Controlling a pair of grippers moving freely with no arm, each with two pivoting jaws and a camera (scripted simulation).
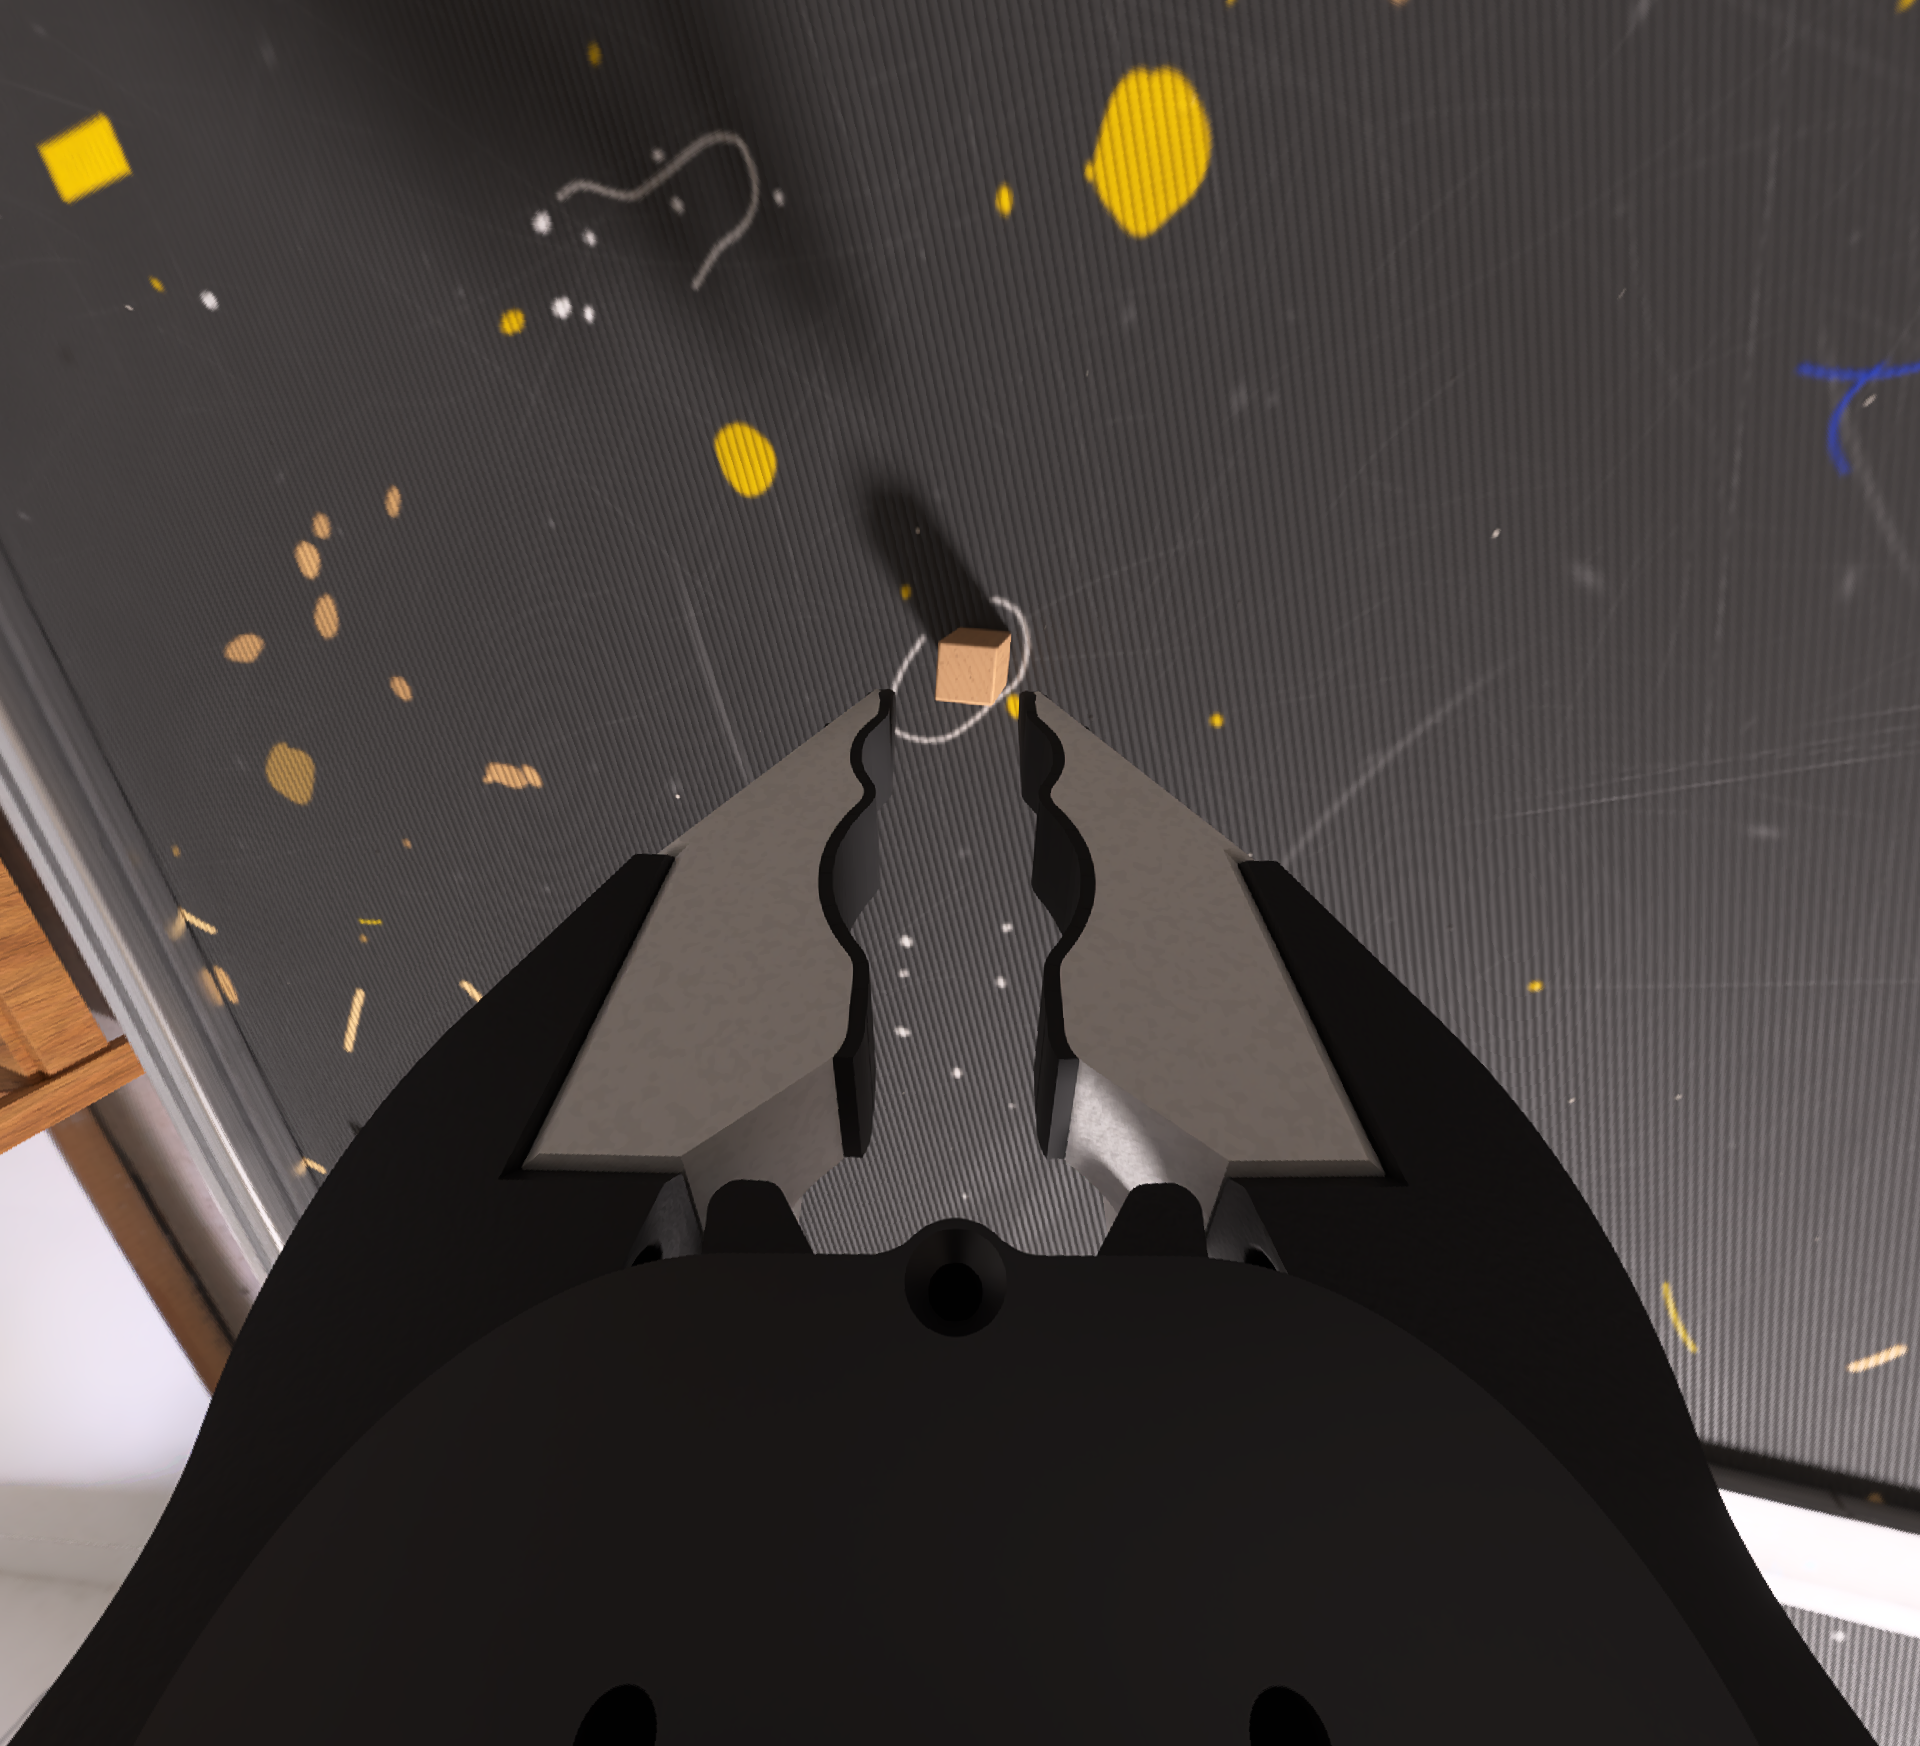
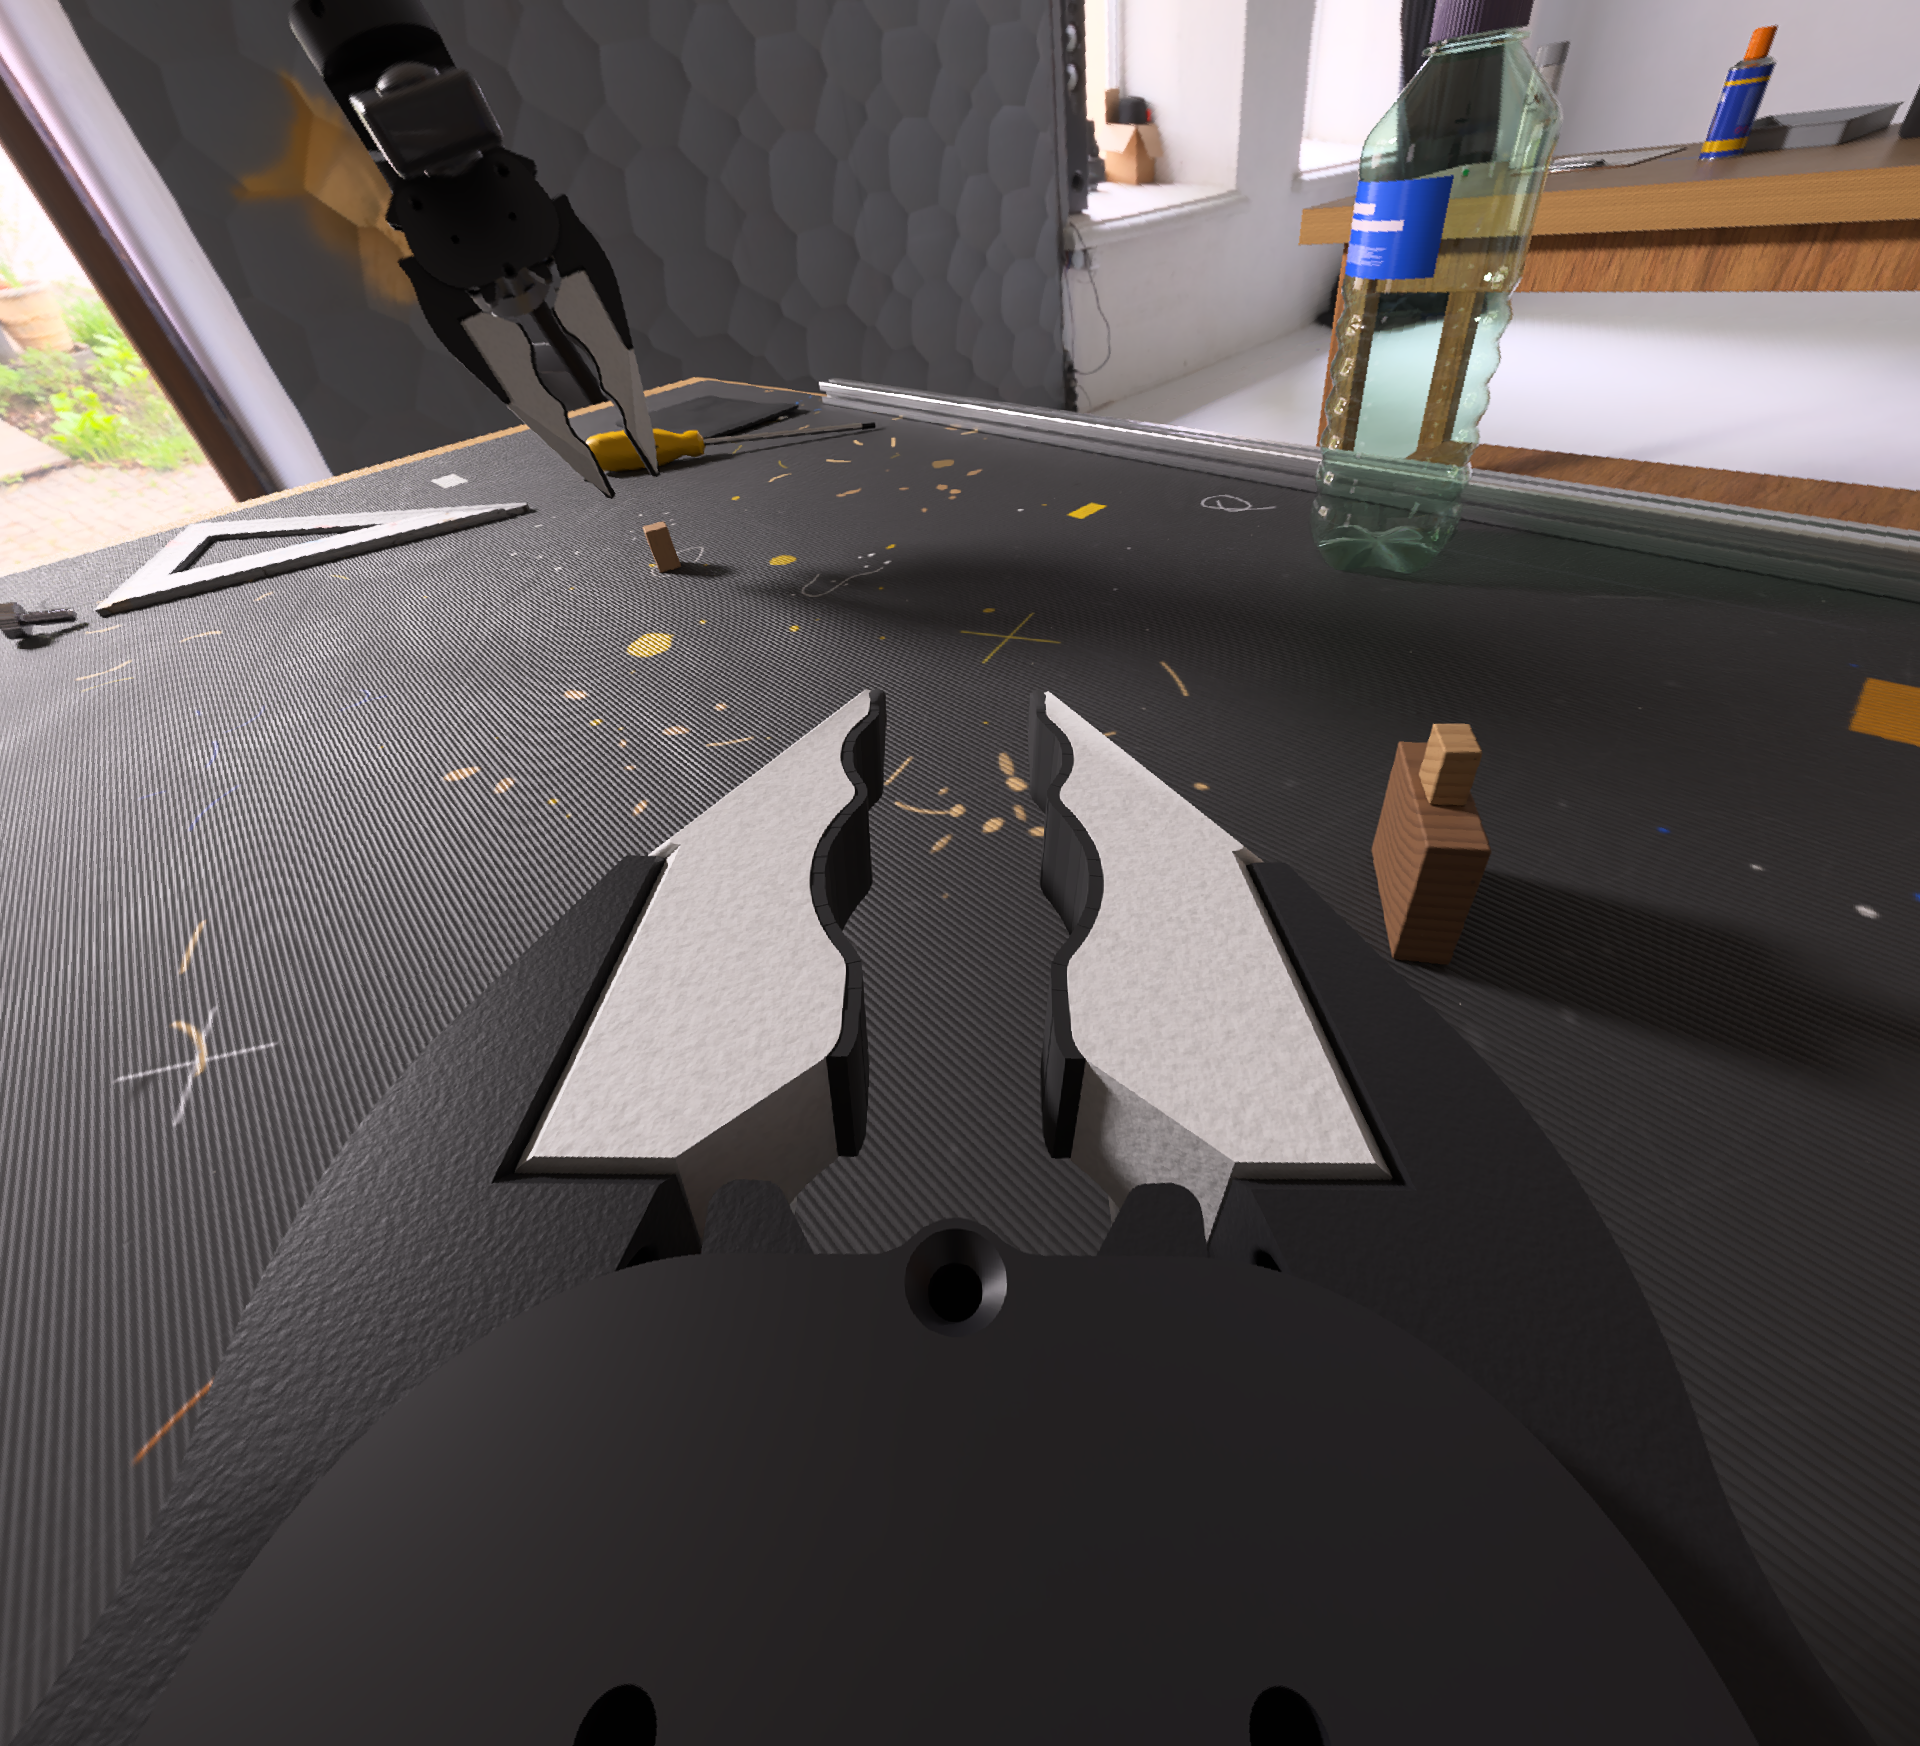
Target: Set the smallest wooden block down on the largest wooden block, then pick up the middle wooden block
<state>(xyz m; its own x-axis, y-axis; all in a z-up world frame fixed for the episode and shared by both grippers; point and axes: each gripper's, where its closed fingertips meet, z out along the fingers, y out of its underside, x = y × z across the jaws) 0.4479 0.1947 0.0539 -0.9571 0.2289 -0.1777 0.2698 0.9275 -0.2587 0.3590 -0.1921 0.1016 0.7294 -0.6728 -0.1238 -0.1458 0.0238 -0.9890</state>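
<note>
On bench: small block (image 2: 1451, 763) already atop big block (image 2: 1429, 865).
Left: mid block (image 1: 971, 668) unlifted, just past my left gripper (image 1: 956, 709), gaping, empty.
Right gripper (image 2: 961, 709): gaping, empty.

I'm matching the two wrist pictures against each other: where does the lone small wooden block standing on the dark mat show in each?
Left wrist view: the lone small wooden block sits just above centre, just beyond the open left gripper, inside a white scribbled loop.
Right wrist view: the same block is upper left of centre, below the left gripper.
Shared landmark: the white loop beside the block.
</note>
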